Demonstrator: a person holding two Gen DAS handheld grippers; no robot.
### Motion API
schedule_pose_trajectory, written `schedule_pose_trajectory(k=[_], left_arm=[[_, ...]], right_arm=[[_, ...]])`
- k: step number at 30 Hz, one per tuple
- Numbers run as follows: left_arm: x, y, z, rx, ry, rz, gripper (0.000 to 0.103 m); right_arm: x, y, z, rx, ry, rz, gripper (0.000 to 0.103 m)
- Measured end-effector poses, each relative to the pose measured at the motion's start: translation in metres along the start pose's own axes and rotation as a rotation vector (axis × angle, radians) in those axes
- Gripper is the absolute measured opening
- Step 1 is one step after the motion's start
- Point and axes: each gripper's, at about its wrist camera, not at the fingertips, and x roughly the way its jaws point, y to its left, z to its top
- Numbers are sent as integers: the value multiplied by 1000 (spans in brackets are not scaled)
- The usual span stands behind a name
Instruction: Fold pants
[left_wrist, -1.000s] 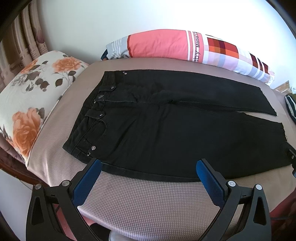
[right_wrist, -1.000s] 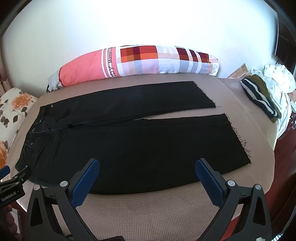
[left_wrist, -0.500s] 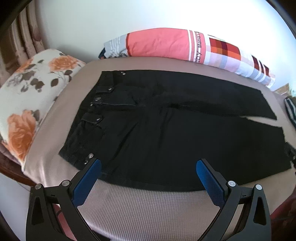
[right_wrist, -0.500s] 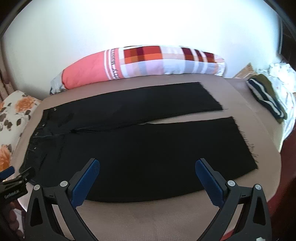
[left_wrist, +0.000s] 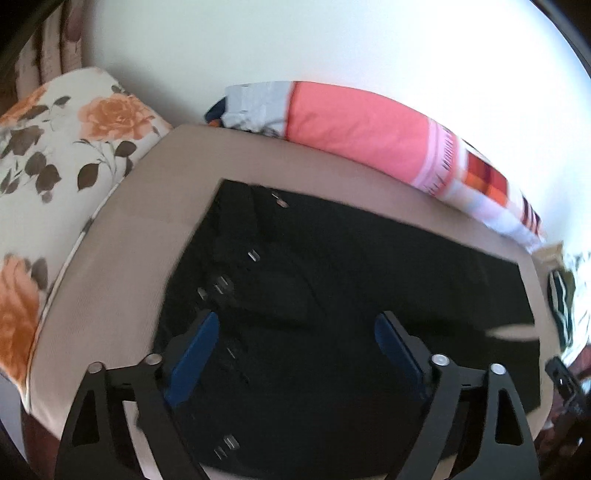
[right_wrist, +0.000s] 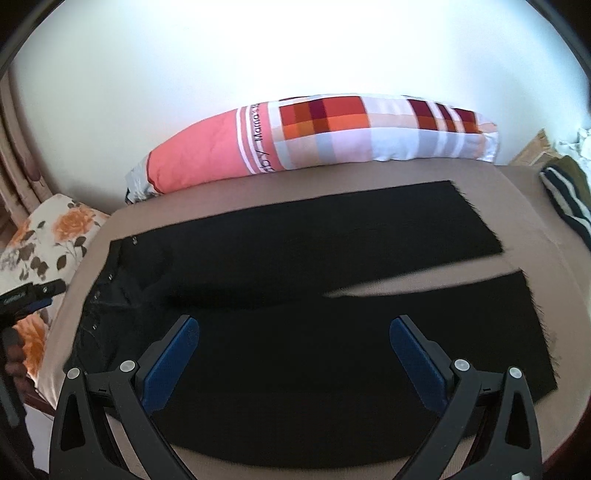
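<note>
Both grippers — left gripper (left_wrist: 295, 343), right gripper (right_wrist: 295, 347) — are now closing in over the flat pants (right_wrist: 295, 295), fingers wide, holding nothing — grasp approaching.

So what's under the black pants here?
The black pants lie flat on a beige textured cover, visible around them and between the legs. Whatever lies directly beneath the fabric is hidden.

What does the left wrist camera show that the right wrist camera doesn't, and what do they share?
Only the left wrist view shows the waistband buttons and rivets up close, with the left gripper open over the waist end. Only the right wrist view shows both frayed leg hems, the gap between the legs, and the right gripper open over the near leg. Both show the black pants lying flat on the tan bed, the pink patchwork bolster, the floral pillow and the striped garment.
</note>
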Motion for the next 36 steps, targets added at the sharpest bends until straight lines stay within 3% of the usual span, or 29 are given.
schedule_pose_trajectory(k=[5,11,13,22,23,25,30,36], left_arm=[[44,48,46,-64,38,-127,60],[106,96,87,-192,104,-247,48],[123,109,96,-219,122,-290,46],[178,142,121,-273,185,-358,45],[183,143,123,-271,193,-372,40],[191,143,125,-281,211,-415,34],[204,130,130,-253,236,-487,33],[226,116,136,-286,256,-560,33]], right_arm=[[26,7,22,35,22,66,103],[60,15,44,54,58,49,103],[74,20,47,40,76,29,103],[131,49,48,8,173,24,103],[135,52,48,3,178,26,103],[144,58,49,-11,186,29,103],[167,74,46,-47,201,50,103],[196,92,57,-120,187,86,103]])
